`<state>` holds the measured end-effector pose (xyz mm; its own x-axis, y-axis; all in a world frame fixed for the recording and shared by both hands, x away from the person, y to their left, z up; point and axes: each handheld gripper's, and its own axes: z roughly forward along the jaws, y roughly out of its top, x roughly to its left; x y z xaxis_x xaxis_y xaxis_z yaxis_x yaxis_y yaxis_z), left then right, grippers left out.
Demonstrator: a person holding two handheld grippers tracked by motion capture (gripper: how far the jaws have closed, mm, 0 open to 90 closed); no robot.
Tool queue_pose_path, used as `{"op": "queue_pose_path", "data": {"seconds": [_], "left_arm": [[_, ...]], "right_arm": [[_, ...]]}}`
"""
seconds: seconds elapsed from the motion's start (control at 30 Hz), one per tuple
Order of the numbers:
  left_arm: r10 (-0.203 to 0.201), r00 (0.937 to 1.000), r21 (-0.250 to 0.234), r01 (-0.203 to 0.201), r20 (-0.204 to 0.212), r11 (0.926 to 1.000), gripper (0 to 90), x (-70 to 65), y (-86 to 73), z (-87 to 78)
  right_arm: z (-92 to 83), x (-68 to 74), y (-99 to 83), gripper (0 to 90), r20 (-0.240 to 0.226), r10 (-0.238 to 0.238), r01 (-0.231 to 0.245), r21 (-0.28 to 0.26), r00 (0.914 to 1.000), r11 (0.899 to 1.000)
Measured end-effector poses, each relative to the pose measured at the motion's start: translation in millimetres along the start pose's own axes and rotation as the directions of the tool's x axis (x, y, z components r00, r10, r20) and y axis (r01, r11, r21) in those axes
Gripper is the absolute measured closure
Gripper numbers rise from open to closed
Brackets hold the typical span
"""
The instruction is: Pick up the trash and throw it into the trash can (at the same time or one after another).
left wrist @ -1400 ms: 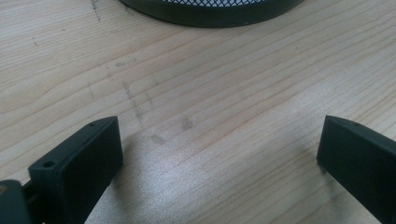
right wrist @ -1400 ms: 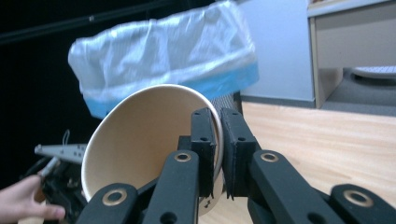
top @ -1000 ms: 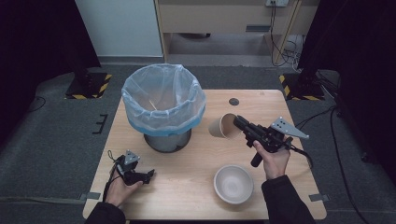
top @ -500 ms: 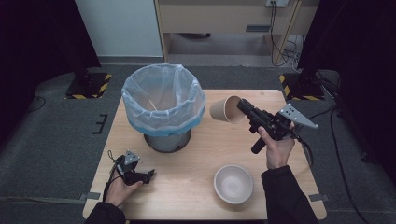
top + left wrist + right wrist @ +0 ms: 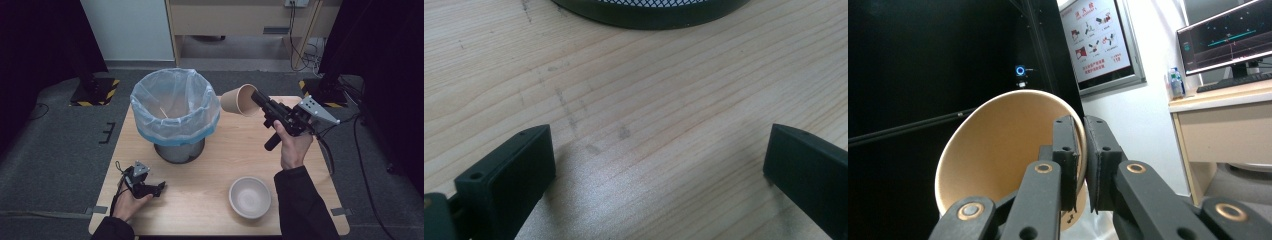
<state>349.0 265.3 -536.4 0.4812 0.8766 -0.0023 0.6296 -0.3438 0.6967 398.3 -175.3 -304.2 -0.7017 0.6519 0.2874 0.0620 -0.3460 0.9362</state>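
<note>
paper cup (image 5: 239,100) | rim pinched between right gripper (image 5: 257,96) fingers (image 5: 1066,150) | beside bin (image 5: 175,112)

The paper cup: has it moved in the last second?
Yes. The paper cup, pinched by the right gripper, has risen off the table and now hangs tilted beside the bin's rim.

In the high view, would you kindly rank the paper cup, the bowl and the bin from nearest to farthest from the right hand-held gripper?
1. Paper cup: clamped at its rim by the right hand-held gripper, held in the air.
2. Bin: to the left, just beyond the cup.
3. Bowl: at the table's near edge.
</note>
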Motion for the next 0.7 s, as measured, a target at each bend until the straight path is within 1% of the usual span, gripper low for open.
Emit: {"op": "queue_pose_path", "data": {"seconds": [0.27,0.3,0.33,0.43,0.53,0.63,0.7], "left_arm": [[0.002,1.0000,0.001,-0.002,0.000,1.0000,0.0,0.1,0.0,-0.1],[0.002,1.0000,0.001,-0.002,0.000,1.0000,0.0,0.1,0.0,-0.1],[0.001,1.0000,0.001,-0.001,0.000,1.0000,0.0,0.1,0.0,-0.1],[0.000,1.0000,0.000,0.000,0.000,1.0000,0.0,0.0,0.0,0.0],[0.000,1.0000,0.000,0.000,0.000,1.0000,0.0,0.0,0.0,0.0],[0.000,1.0000,0.000,0.000,0.001,1.0000,0.0,0.0,0.0,0.0],[0.000,1.0000,0.000,0.000,0.001,1.0000,0.0,0.0,0.0,0.0]], "right_arm": [[20.0,5.6,7.7,84.8,-0.007,-0.010,0.010,-0.006,0.9999,1.000],[25.0,7.8,8.8,84.8,-0.011,-0.014,0.014,-0.008,0.9998,1.000],[25.0,7.8,8.8,84.8,-0.011,-0.014,0.014,-0.008,0.9998,1.000],[32.6,9.9,10.4,84.8,-0.012,-0.018,0.018,-0.008,0.9998,1.000],[40.1,11.6,11.9,84.8,-0.016,-0.018,0.018,-0.011,0.9997,1.000],[48.5,12.6,11.4,84.8,-0.024,-0.007,0.007,-0.017,0.9997,1.000],[50.1,12.9,11.3,84.8,-0.027,-0.006,0.005,-0.018,0.9996,1.000]]}}
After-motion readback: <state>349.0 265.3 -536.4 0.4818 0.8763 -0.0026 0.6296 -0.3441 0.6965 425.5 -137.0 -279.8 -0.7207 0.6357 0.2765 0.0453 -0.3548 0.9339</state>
